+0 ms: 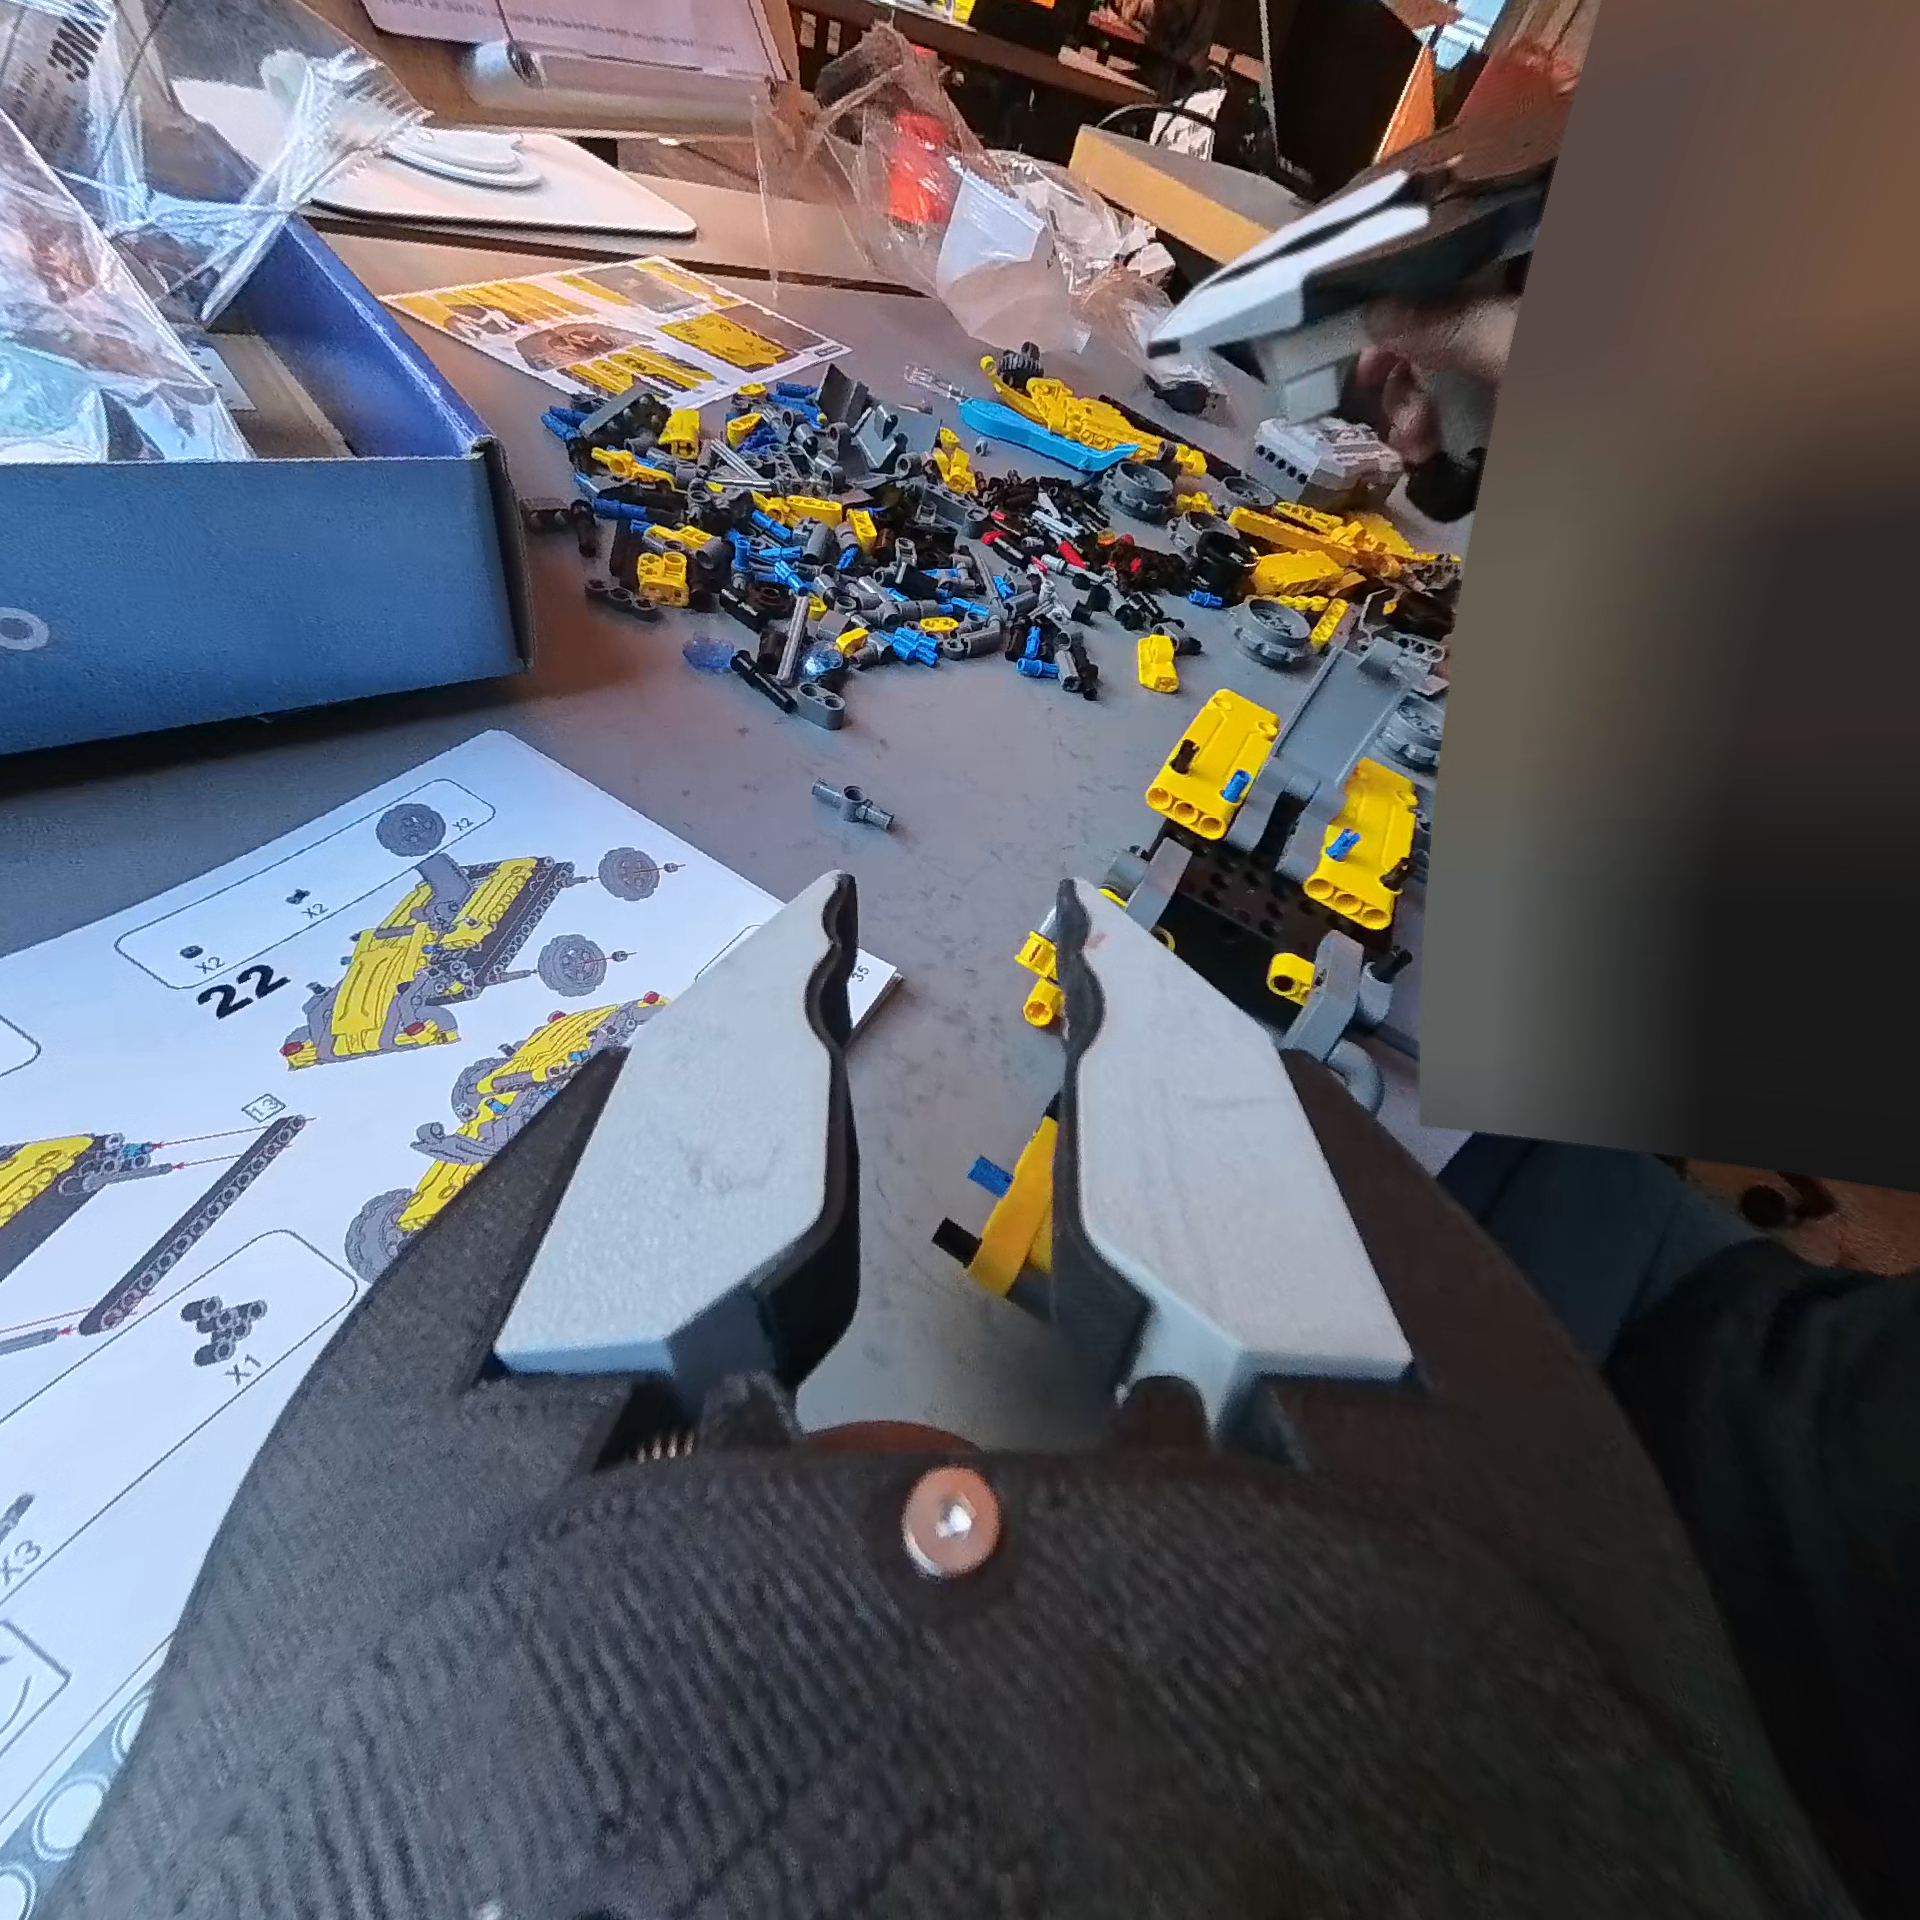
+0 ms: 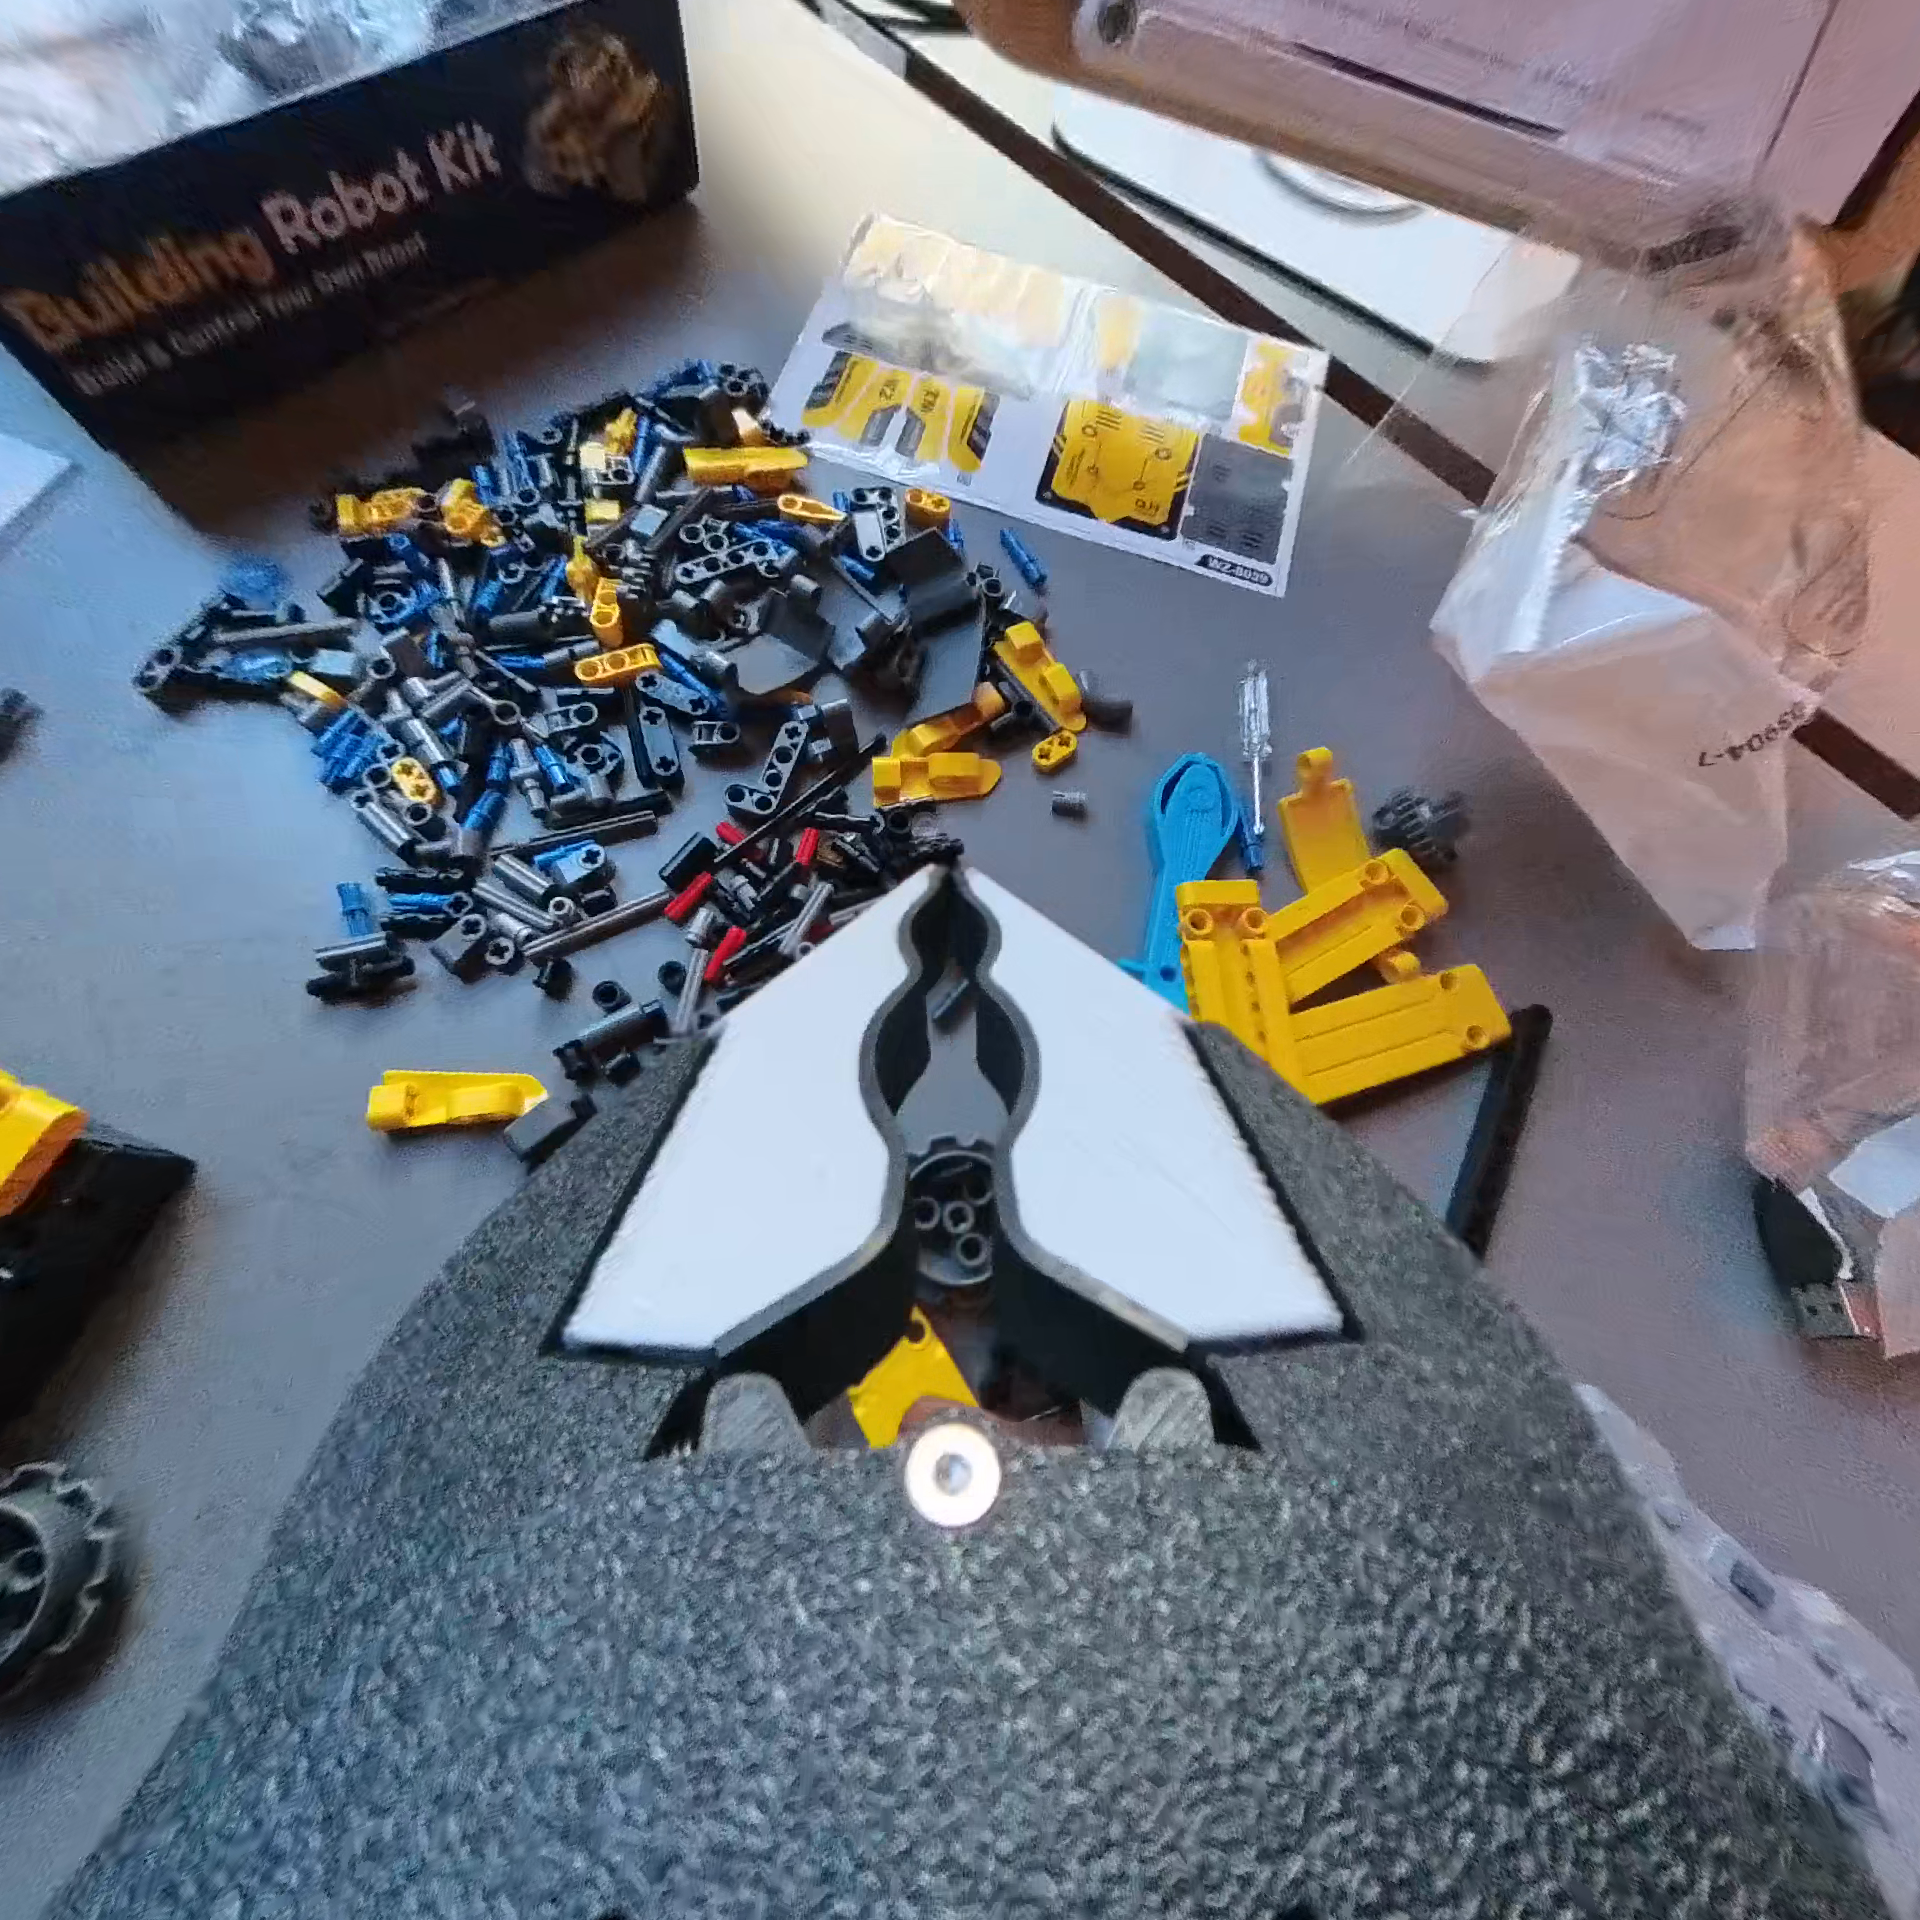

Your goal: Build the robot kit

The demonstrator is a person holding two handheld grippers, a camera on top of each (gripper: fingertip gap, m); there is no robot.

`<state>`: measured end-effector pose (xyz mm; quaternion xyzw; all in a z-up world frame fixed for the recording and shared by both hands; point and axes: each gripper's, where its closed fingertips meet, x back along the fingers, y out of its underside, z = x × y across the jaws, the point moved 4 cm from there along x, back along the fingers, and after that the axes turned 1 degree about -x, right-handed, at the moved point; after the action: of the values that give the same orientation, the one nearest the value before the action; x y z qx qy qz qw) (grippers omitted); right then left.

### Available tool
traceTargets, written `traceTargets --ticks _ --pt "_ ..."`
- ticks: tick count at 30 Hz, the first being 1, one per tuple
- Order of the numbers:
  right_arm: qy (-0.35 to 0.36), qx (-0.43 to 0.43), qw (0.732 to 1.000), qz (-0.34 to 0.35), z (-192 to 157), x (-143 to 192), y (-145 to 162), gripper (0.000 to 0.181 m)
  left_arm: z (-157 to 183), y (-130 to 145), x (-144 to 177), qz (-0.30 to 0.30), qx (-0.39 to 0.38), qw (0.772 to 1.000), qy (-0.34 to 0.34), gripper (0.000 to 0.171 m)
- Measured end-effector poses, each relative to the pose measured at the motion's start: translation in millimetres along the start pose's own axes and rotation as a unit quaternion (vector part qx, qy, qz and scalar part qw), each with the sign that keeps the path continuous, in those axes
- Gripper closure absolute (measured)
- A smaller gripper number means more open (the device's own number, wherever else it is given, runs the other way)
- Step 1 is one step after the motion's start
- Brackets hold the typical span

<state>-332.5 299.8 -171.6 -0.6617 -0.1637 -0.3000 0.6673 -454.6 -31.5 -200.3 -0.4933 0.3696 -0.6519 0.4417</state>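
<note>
Left claw [image 1: 956, 914]: parted, empty, above the bench [image 1: 935, 748] beside the booklet [image 1: 312, 1039].
Right claw [image 2: 951, 883]: tips together, over the brick pile [image 2: 582, 707]; any grip unclear.

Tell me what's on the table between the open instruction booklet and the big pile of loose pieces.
In the left wrist view, between the instruction booklet and the pile of loose pieces, the grey table is mostly bare; only one small grey connector piece lies there.

Cluttered grey worktable in warm light

The grey tabletop [image 1: 935, 748] is scuffed; behind it stand dark wooden tables [image 1: 997, 52], and warm orange light falls across the far side.
</note>
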Motion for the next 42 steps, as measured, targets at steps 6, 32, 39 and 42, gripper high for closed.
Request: traceTargets --ticks 6,32,39,42 --pt "-0.023 0.064 0.997 -0.028 -11 -4 9 0.181 0 0 0 0.001 -0.001 1.000 0.001 0.138" --pt "-0.263 0.269 0.912 -0.162 -102 4 69 0.181 1 0 0 0.001 0.000 1.000 0.006 0.140" --pt "-0.241 0.251 0.927 -0.142 -93 4 60 0.175 1 0 1 0.002 0.000 1.000 0.007 0.140" --pt "-0.216 0.250 0.933 -0.146 -86 -1 60 0.172 1 0 1 0.002 0.000 1.000 0.007 0.140"
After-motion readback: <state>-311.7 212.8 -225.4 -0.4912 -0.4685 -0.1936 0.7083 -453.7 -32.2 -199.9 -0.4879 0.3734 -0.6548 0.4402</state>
